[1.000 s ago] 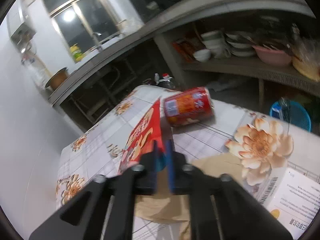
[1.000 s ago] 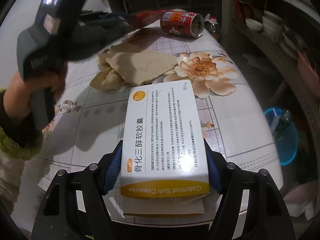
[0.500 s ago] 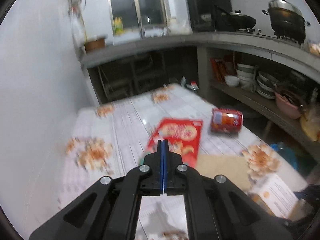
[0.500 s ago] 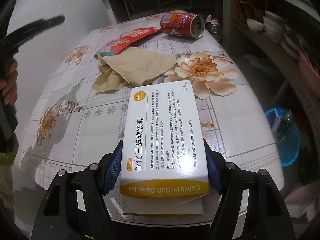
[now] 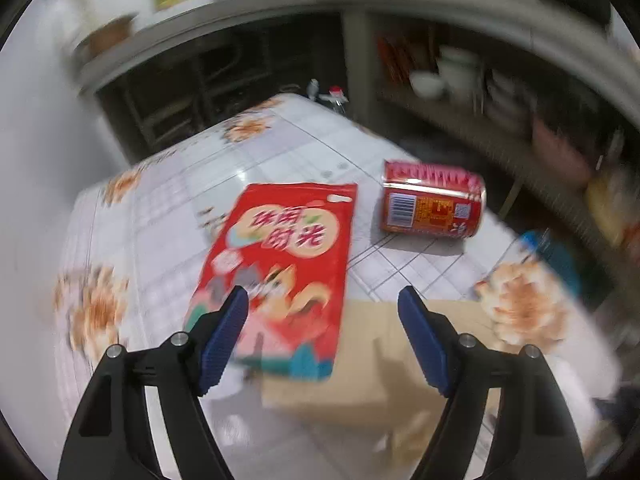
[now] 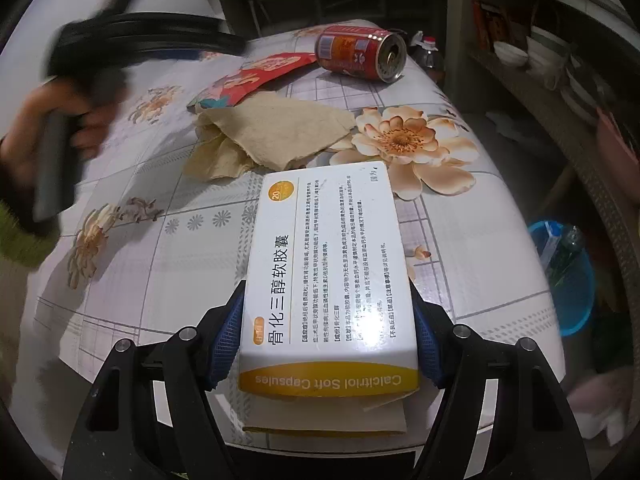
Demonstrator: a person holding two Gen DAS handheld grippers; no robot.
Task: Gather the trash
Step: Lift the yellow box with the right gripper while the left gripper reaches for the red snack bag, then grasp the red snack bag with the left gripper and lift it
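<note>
A red snack pouch (image 5: 280, 268) lies flat on the floral table; it also shows in the right wrist view (image 6: 260, 76). My left gripper (image 5: 322, 304) is open and empty, hovering above the pouch's near end. A red can (image 5: 432, 210) lies on its side beyond, also seen in the right wrist view (image 6: 362, 58). Brown crumpled paper (image 6: 272, 136) lies under the pouch's near edge. My right gripper (image 6: 326, 324) is shut on a white and yellow medicine box (image 6: 328, 268) at the table's near edge.
The table (image 6: 140, 248) carries a floral cloth. A blue basket (image 6: 568, 276) stands on the floor to the right. Shelves with bowls (image 6: 536, 52) run along the right. The hand holding the left gripper (image 6: 60, 120) is over the table's left side.
My left gripper has let go of the red pouch, pulled back, opened and come down over it again. The pouch now lies flat. The right gripper and box have not moved.
</note>
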